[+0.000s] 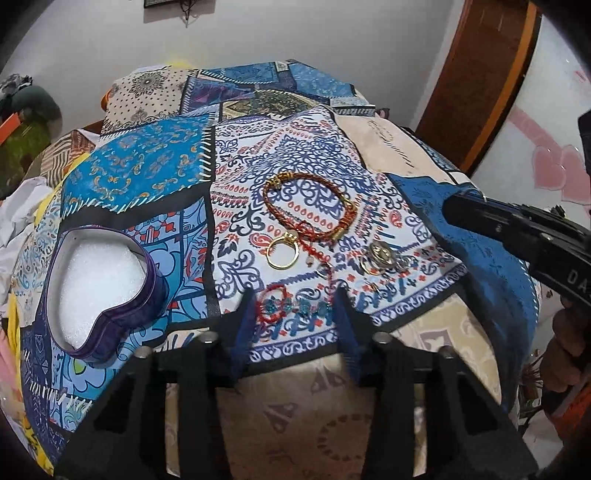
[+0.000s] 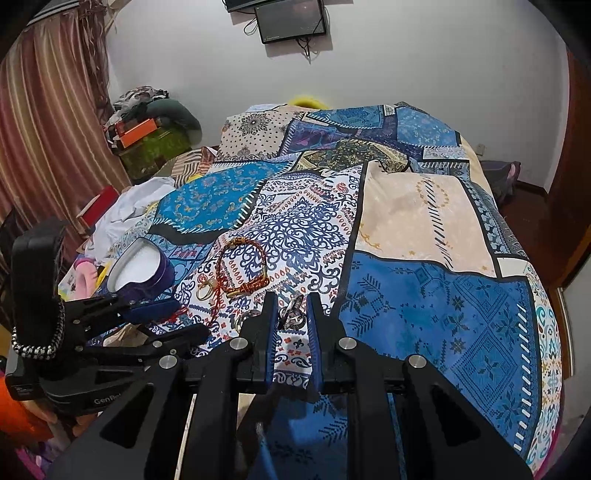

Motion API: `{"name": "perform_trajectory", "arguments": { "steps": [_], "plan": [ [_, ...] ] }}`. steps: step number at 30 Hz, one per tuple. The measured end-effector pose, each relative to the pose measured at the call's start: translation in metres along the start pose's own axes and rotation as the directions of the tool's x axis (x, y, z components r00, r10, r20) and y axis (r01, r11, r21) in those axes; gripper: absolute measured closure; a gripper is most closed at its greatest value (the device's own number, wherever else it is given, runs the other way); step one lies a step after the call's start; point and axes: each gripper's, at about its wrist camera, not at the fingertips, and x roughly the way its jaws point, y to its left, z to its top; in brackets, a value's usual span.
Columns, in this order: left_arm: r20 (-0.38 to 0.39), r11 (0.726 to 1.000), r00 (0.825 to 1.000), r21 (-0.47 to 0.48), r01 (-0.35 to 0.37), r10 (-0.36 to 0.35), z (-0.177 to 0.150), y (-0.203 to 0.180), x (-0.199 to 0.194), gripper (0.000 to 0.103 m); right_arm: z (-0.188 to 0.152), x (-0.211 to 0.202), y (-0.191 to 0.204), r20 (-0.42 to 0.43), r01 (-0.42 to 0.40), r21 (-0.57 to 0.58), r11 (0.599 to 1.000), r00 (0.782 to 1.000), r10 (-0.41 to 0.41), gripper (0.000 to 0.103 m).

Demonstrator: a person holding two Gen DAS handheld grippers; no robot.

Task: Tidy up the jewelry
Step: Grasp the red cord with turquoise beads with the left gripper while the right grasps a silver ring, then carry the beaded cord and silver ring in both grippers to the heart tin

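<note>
Jewelry lies on a patterned bedspread: a red braided bracelet with gold clasps, a gold ring, a round gold pendant with silvery rings, and a red cord with blue beads. A purple heart-shaped box with a white foam lining stands open at the left. My left gripper is open, its fingers either side of the blue beads. My right gripper is open around the silvery rings and pendant. The bracelet and box show left of it.
Clothes and a red box are heaped at the bed's left edge. A curtain hangs at the left and a wooden wardrobe stands at the right. A wall screen hangs beyond the bed.
</note>
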Motion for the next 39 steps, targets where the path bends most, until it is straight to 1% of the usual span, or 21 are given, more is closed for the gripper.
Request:
{"name": "perform_trajectory", "arguments": {
  "steps": [1, 2, 7, 12, 20, 25, 30, 33, 36, 39],
  "plan": [
    [-0.003, 1.0, 1.0, 0.005, 0.003, -0.003, -0.001, 0.0, -0.001, 0.079, 0.0, -0.001, 0.001, 0.001, -0.001, -0.001, 1.0, 1.0, 0.001, 0.089],
    [-0.004, 1.0, 1.0, 0.007, 0.005, -0.005, -0.001, -0.001, -0.002, 0.082, 0.0, -0.002, 0.001, 0.002, -0.002, -0.003, 1.0, 1.0, 0.002, 0.089],
    [0.005, 0.996, 0.997, -0.041, 0.077, -0.077, -0.003, 0.006, -0.01, 0.086, 0.001, -0.006, 0.004, 0.013, -0.005, -0.005, 1.0, 1.0, 0.005, 0.089],
    [0.053, 0.995, 0.996, -0.053, 0.079, -0.076, 0.002, 0.007, -0.03, 0.087, 0.003, -0.01, 0.008, 0.025, -0.005, -0.014, 1.0, 1.0, 0.005, 0.089],
    [0.152, 0.997, 0.988, -0.074, 0.037, -0.025, 0.018, 0.022, -0.069, 0.087, 0.018, -0.02, 0.027, 0.071, -0.033, -0.031, 0.999, 0.997, 0.036, 0.089],
    [0.228, 0.995, 0.974, -0.097, 0.001, 0.021, 0.026, 0.043, -0.099, 0.087, 0.03, -0.022, 0.051, 0.098, -0.065, -0.065, 0.996, 0.993, 0.071, 0.089],
    [0.288, 0.993, 0.957, -0.116, -0.001, 0.034, 0.034, 0.063, -0.126, 0.087, 0.039, -0.02, 0.075, 0.119, -0.096, -0.099, 0.99, 0.987, 0.107, 0.089],
    [0.327, 0.992, 0.943, -0.123, -0.012, 0.052, 0.037, 0.073, -0.142, 0.087, 0.042, -0.017, 0.086, 0.118, -0.113, -0.106, 0.988, 0.985, 0.126, 0.089],
    [0.346, 0.99, 0.936, -0.143, -0.013, 0.063, 0.039, 0.087, -0.153, 0.087, 0.045, -0.012, 0.095, 0.113, -0.128, -0.112, 0.985, 0.984, 0.14, 0.089],
    [0.347, 0.988, 0.934, -0.153, -0.035, 0.086, 0.037, 0.098, -0.155, 0.087, 0.048, -0.005, 0.103, 0.102, -0.148, -0.115, 0.982, 0.982, 0.16, 0.089]
  ]
}}
